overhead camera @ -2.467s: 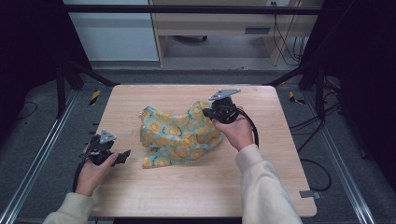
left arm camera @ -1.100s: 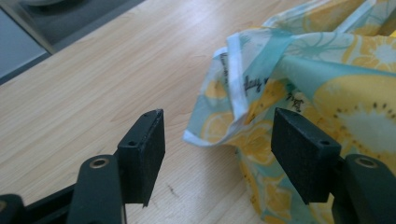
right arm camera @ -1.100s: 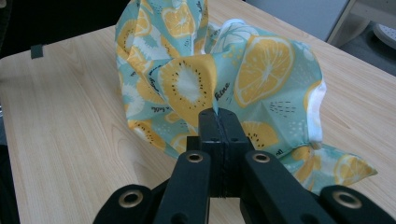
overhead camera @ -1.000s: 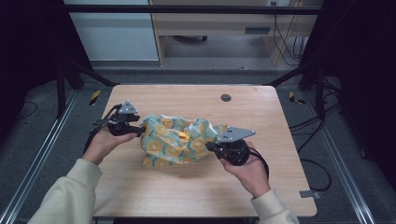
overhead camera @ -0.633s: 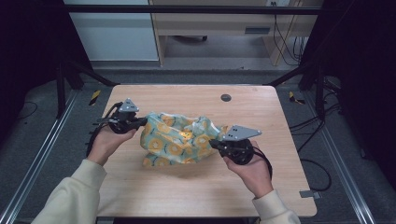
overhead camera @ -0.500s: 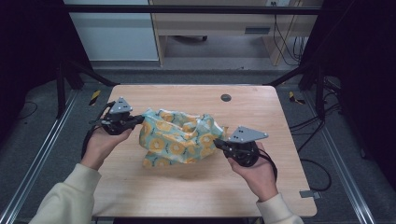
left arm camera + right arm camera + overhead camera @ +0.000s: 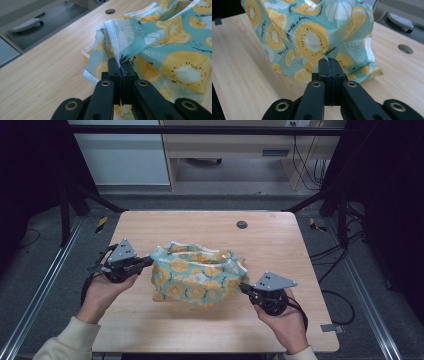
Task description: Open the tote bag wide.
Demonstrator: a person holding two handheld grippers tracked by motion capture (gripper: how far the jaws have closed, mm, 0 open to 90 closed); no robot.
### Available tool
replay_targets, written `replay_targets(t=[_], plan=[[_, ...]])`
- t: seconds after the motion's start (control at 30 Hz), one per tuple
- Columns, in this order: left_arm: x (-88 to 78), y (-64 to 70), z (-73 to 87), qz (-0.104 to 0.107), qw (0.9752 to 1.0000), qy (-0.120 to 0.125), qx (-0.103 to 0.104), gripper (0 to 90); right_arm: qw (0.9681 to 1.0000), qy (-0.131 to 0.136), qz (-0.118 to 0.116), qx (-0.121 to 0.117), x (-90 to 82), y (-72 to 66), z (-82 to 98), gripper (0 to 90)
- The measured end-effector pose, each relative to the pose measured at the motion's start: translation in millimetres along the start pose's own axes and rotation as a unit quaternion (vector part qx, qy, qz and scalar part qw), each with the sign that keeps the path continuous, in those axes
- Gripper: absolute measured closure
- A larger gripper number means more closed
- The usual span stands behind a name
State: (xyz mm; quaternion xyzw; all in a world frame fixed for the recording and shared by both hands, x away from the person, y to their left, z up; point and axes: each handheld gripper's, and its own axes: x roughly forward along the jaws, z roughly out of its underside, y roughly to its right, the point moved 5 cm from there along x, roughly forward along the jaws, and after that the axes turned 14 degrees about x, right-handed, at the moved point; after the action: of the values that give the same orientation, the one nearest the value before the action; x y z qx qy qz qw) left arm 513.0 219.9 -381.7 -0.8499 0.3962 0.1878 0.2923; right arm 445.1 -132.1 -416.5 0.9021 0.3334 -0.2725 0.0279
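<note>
Both claws — left claw (image 7: 148, 262), right claw (image 7: 242, 288) — pinch the cloth (image 7: 197, 274) (fruit-printed).

left gripper (image 7: 148, 262): jaws closing from part open onto the white hemmed edge of the fruit-print cloth (image 7: 197, 277), now clamped on it; hand drifting out toward the table's (image 7: 200, 225) left side and lifting a little
right gripper (image 7: 243, 288): pulling away toward the near right corner, cloth corner going with it
fruit-print cloth: stretching out between the two grips, spreading wider than the crumpled heap seen earlier, middle lifting off the wood
</note>
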Motion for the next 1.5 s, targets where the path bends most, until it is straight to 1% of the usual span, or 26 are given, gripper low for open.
replay_targets(t=[0.03,0.07,0.1,0.17,0.27,0.3,0.33,0.37,0.4,0.43,0.53,0.57,0.67,0.7,0.87,0.9,0.93,1.03,1.07,1.1,1.2,1.23,1.3,1.37,1.47,1.5], plan=[[3.5,4.1,4.4,0.006,1.0,-0.001,-0.003,89.3,1.0,-0.006,0.0,0.002,1.8,1.2,3.7,90.0],[3.5,4.1,4.4,0.006,1.0,-0.001,-0.003,89.3,1.0,-0.006,0.0,0.002,1.8,1.2,3.7,90.0],[6.0,8.6,8.1,0.011,0.9999,0.0,-0.007,89.3,0.9998,-0.017,0.0,0.006,6.8,3.2,11.2,90.0],[7.9,13.9,11.6,0.018,0.9998,-0.001,-0.008,89.3,0.9996,-0.026,-0.001,0.009,10.4,4.3,16.2,90.0],[9.1,18.2,14.9,0.023,0.9997,-0.004,-0.005,89.3,0.9993,-0.035,-0.001,0.01,13.2,5.1,19.3,86.3],[9.2,19.8,15.8,0.024,0.9997,-0.005,-0.006,89.3,0.9993,-0.034,0.001,0.013,13.5,5.6,18.7,82.6],[9.2,21.0,16.2,0.025,0.9997,-0.004,-0.006,89.3,0.9994,-0.028,0.002,0.019,12.1,5.9,14.9,75.1],[9.3,21.6,16.4,0.026,0.9996,-0.004,-0.005,89.3,0.9994,-0.027,0.003,0.02,11.0,6.1,12.9,70.7],[9.3,21.6,16.4,0.026,0.9996,-0.004,-0.005,89.3,0.9994,-0.027,0.003,0.02,11.0,6.1,12.9,70.7],[9.6,21.8,16.8,0.027,0.9996,-0.006,-0.004,89.3,0.9995,-0.023,0.008,0.02,8.2,7.2,5.8,63.8],[10.7,22.9,17.5,0.031,0.9995,-0.007,-0.003,89.3,0.9995,-0.02,0.01,0.021,4.8,8.2,-0.9,59.8],[11.4,24.0,17.9,0.034,0.9994,-0.007,-0.002,89.4,0.9995,-0.019,0.013,0.022,3.2,8.9,-7.9,56.8],[13.5,26.0,18.6,0.036,0.9993,-0.011,-0.001,89.3,0.9995,-0.02,0.013,0.02,4.6,9.1,-15.9,55.0],[14.5,26.6,18.7,0.038,0.9992,-0.011,0.0,89.3,0.9995,-0.022,0.017,0.012,8.7,8.6,-25.7,52.8],[16.3,27.8,18.5,0.04,0.9991,-0.012,0.0,89.3,0.9993,-0.029,0.022,0.0,25.3,7.7,-52.1,48.8],[16.7,28.1,18.5,0.041,0.9991,-0.013,0.001,89.3,0.9993,-0.029,0.022,0.0,25.3,7.7,-52.1,48.8],[17.2,28.3,18.5,0.042,0.999,-0.014,0.001,89.3,0.999,-0.037,0.025,-0.003,35.8,6.9,-62.8,46.8],[18.2,29.0,18.4,0.044,0.9989,-0.014,0.002,89.4,0.9983,-0.051,0.028,-0.007,49.5,7.0,-72.8,45.2],[18.2,29.0,18.4,0.044,0.9989,-0.014,0.002,89.3,0.9983,-0.051,0.028,-0.007,49.5,7.0,-72.8,45.2],[18.4,29.5,18.3,0.045,0.9989,-0.015,0.003,89.3,0.9979,-0.057,0.029,-0.008,54.9,7.6,-75.4,45.0],[18.9,30.3,17.9,0.047,0.9987,-0.018,0.006,89.3,0.9965,-0.077,0.033,-0.007,74.7,12.2,-82.3,44.5],[19.0,30.3,17.6,0.046,0.9987,-0.019,0.007,89.4,0.9958,-0.083,0.039,-0.003,84.2,16.8,-85.3,44.5],[19.2,30.3,17.1,0.047,0.9987,-0.019,0.007,89.4,0.9944,-0.097,0.043,0.001,95.2,22.0,-86.2,44.8],[19.6,29.9,16.8,0.047,0.9987,-0.019,0.008,89.4,0.9937,-0.102,0.045,0.001,99.1,24.2,-85.9,44.9],[20.4,29.3,17.3,0.048,0.9986,-0.021,0.009,89.4,0.9903,-0.13,0.047,0.01,112.6,30.0,-80.8,46.7],[21.0,29.1,17.8,0.048,0.9986,-0.022,0.009,89.4,0.9882,-0.145,0.049,0.012,117.4,31.7,-76.5,48.8]])
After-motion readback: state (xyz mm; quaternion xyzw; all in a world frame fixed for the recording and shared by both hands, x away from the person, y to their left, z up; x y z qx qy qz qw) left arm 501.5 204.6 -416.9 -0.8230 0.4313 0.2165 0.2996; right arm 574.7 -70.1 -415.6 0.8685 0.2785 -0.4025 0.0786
